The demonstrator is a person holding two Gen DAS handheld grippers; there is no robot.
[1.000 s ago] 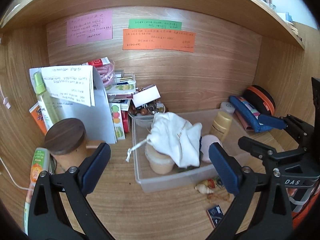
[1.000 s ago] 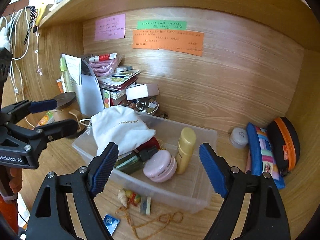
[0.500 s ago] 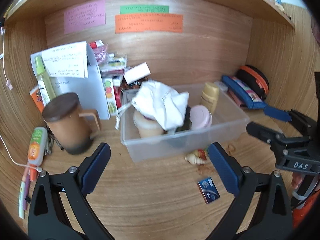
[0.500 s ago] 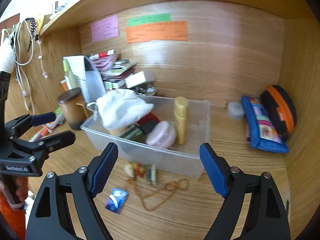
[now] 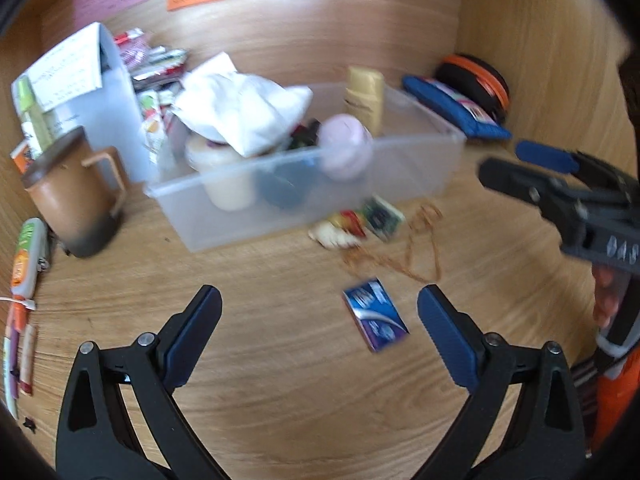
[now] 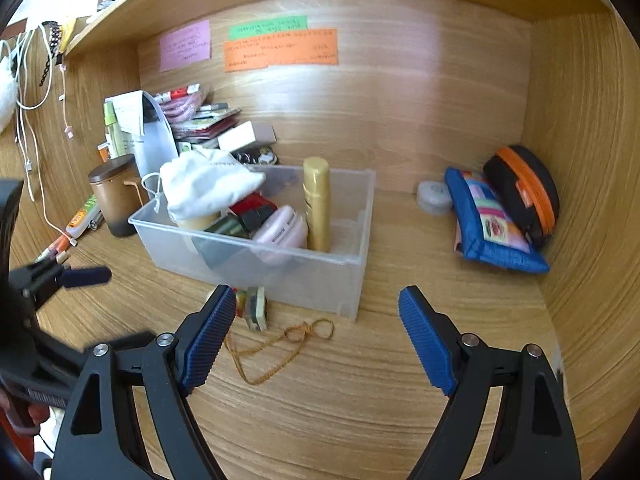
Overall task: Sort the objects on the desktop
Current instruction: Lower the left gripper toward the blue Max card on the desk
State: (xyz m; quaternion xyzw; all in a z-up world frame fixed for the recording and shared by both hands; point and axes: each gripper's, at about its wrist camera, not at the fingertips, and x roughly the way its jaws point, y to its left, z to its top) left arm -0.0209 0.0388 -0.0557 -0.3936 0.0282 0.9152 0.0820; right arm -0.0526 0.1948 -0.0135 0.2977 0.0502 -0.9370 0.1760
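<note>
Sorting partly done. The clear plastic bin [image 6: 352, 276] on the wooden desk [image 6: 360, 400] already holds a white cloth pouch [image 6: 208, 190], gold bottle [image 6: 317, 204] and pink round case [image 6: 282, 230]. Left loose in front of it: a brown cord [image 6: 276, 350], a small blue packet [image 5: 376, 314] and little trinkets [image 5: 356, 226]. Left gripper [image 5: 320, 320] and right gripper [image 6: 316, 328] both gape wide, holding nothing.

Bin [image 6: 352, 276] mid-desk; mug [image 6: 116, 200] left, pouches [image 6: 496, 236] right, cord [image 6: 276, 348] before.
</note>
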